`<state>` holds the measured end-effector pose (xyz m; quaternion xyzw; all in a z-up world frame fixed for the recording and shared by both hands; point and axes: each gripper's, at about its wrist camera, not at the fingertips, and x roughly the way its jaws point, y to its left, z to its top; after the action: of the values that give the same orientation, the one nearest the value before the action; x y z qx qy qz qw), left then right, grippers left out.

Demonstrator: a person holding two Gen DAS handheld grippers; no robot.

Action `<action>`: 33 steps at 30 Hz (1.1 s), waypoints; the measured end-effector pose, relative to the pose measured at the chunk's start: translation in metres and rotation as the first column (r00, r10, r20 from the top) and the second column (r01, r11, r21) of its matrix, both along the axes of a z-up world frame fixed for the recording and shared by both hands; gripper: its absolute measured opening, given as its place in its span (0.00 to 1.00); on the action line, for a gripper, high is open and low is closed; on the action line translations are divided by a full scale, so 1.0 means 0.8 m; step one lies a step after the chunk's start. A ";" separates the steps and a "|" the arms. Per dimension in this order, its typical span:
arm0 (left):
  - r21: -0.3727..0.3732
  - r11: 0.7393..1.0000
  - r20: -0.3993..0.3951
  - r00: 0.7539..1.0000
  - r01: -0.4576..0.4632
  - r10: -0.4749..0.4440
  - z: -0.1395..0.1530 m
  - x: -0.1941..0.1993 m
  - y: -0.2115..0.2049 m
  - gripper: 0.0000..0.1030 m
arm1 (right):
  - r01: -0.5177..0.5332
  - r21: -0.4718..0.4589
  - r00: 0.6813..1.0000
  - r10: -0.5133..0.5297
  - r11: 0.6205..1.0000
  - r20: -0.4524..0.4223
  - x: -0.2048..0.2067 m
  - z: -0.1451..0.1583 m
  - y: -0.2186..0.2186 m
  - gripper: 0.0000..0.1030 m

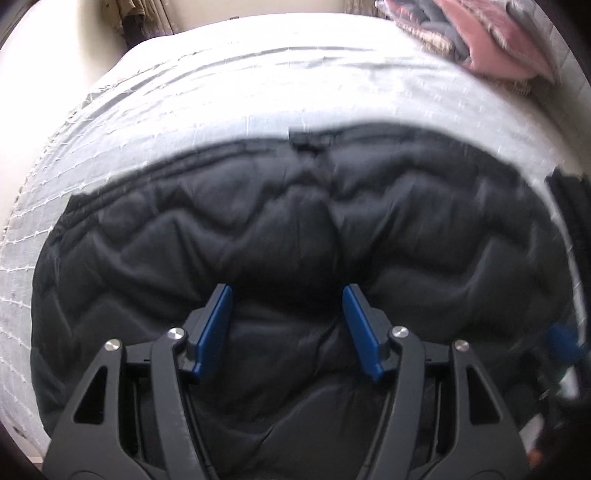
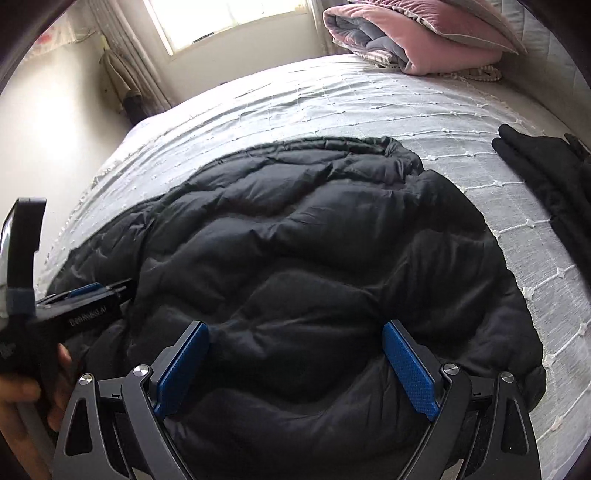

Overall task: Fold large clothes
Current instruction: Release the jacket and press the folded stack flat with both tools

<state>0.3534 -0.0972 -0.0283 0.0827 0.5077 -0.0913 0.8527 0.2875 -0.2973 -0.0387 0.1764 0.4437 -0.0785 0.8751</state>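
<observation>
A black quilted puffer jacket (image 1: 280,236) lies spread on a bed with a white textured cover (image 1: 258,85); it also shows in the right wrist view (image 2: 303,251). My left gripper (image 1: 287,295) is open, empty, and hovers just over the jacket's middle. My right gripper (image 2: 295,332) is open and empty above the jacket's near part. The left gripper's body (image 2: 74,314) shows at the left of the right wrist view, over the jacket's left edge. The right gripper shows blurred at the right edge of the left wrist view (image 1: 561,343).
A folded pink and grey blanket (image 2: 417,33) lies at the bed's far right (image 1: 491,37). Another black garment (image 2: 546,173) lies on the bed cover (image 2: 332,103) to the right. A window (image 2: 229,18) and curtains are beyond the bed.
</observation>
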 end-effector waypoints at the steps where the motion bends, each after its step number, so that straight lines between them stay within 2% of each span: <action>1: 0.003 1.000 0.013 1.000 -0.016 0.016 0.008 0.007 0.000 0.62 | 0.001 0.007 1.000 -0.001 1.000 0.004 -0.001 0.001 -0.001 0.92; 4: 0.037 0.999 0.024 1.000 -0.018 0.017 0.012 0.027 -0.010 0.62 | 0.004 0.025 1.000 -0.005 1.000 0.017 -0.003 0.004 -0.003 0.92; 6: 0.084 0.996 -0.016 1.000 -0.015 0.017 -0.007 0.040 -0.019 0.62 | -0.003 0.026 1.000 0.002 1.000 0.023 -0.005 0.007 0.000 0.92; 8: 0.090 0.996 -0.044 0.999 -0.023 0.027 -0.025 0.046 -0.022 0.63 | -0.007 0.025 1.000 0.007 1.000 0.019 -0.005 0.011 0.006 0.92; 11: 0.100 0.995 -0.039 0.999 -0.011 0.015 -0.034 0.045 -0.026 0.64 | -0.013 0.022 1.000 0.013 1.000 0.003 -0.004 0.005 0.006 0.92; 16: 0.094 0.995 -0.073 0.997 -0.014 0.021 -0.022 0.055 -0.025 0.64 | -0.010 0.014 1.000 0.011 1.000 -0.026 0.000 -0.005 0.004 0.92; 20: 0.077 0.997 -0.042 0.999 -0.023 0.027 0.001 0.069 -0.029 0.64 | -0.007 0.030 1.000 0.008 1.000 -0.019 -0.003 -0.002 0.002 0.92; 22: 0.071 0.997 -0.056 0.998 -0.035 0.039 0.002 0.084 -0.034 0.64 | -0.007 0.044 1.000 0.007 0.999 -0.015 -0.004 -0.001 0.000 0.92; 29: 0.075 0.994 -0.169 0.981 -0.085 0.096 -0.051 0.127 -0.036 0.64 | 0.000 0.058 1.000 0.001 0.998 -0.021 -0.003 -0.001 -0.005 0.92; 33: 0.060 0.994 -0.166 0.981 -0.092 0.101 -0.056 0.127 -0.031 0.65 | -0.002 0.055 1.000 0.004 0.998 -0.030 -0.002 -0.004 -0.005 0.92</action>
<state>0.4549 -0.1219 -0.0733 0.0719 0.5835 -0.0433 0.8077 0.2858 -0.3010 -0.0421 0.1984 0.4589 -0.0675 0.8634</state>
